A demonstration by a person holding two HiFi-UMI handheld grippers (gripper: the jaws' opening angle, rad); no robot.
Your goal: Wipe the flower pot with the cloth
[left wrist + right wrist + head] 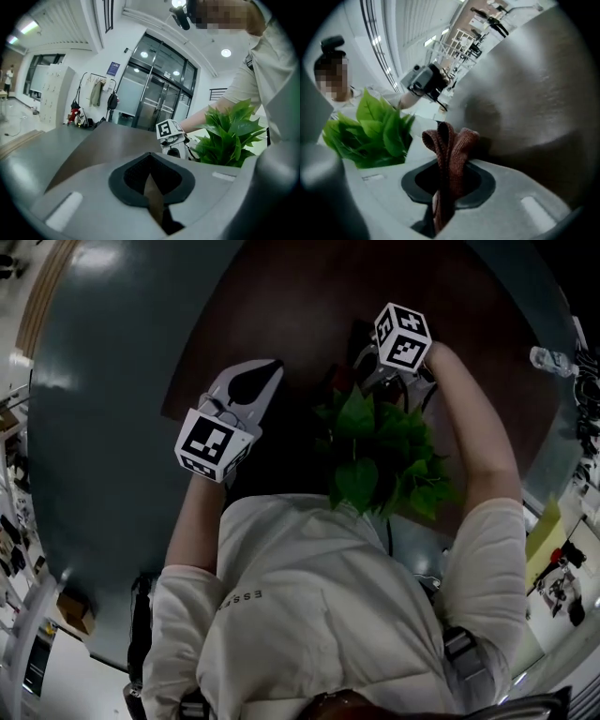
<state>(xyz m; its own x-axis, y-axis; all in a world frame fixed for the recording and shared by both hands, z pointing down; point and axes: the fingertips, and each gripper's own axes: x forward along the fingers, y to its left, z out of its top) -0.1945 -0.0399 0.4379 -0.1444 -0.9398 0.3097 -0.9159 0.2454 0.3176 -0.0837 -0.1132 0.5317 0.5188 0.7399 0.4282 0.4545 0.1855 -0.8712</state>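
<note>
1. Dark brown table top (281,296) fills the middle of the head view, with grey-blue floor (103,381) around it. Glass doors (159,93) stand in the far background of the left gripper view.
2. A person in a white shirt (309,615) holds both grippers out over the table.
3. The plant (380,451) sits close in front of the person's chest, right of centre. Its broad green leaves spread wide, and the flower pot beneath them is hidden in every view.
4. The right gripper (445,187) is at the far side of the plant, right by the leaves. Its jaws pinch the cloth (452,145), a reddish-brown knitted piece. The cloth is folded into loops that stick up and out beyond the jaw tips.
5. From the right gripper view the leaves lie to the left of the cloth, near it. Whether they touch it cannot be told.
6. The left gripper (262,376) is to the left of the plant, apart from it, over the table's near left part. Its jaws are pressed together with nothing between them; only a thin sliver of table shows through the seam.
7. The left gripper view shows the right gripper's marker cube (166,129) beside the leaves.
</note>
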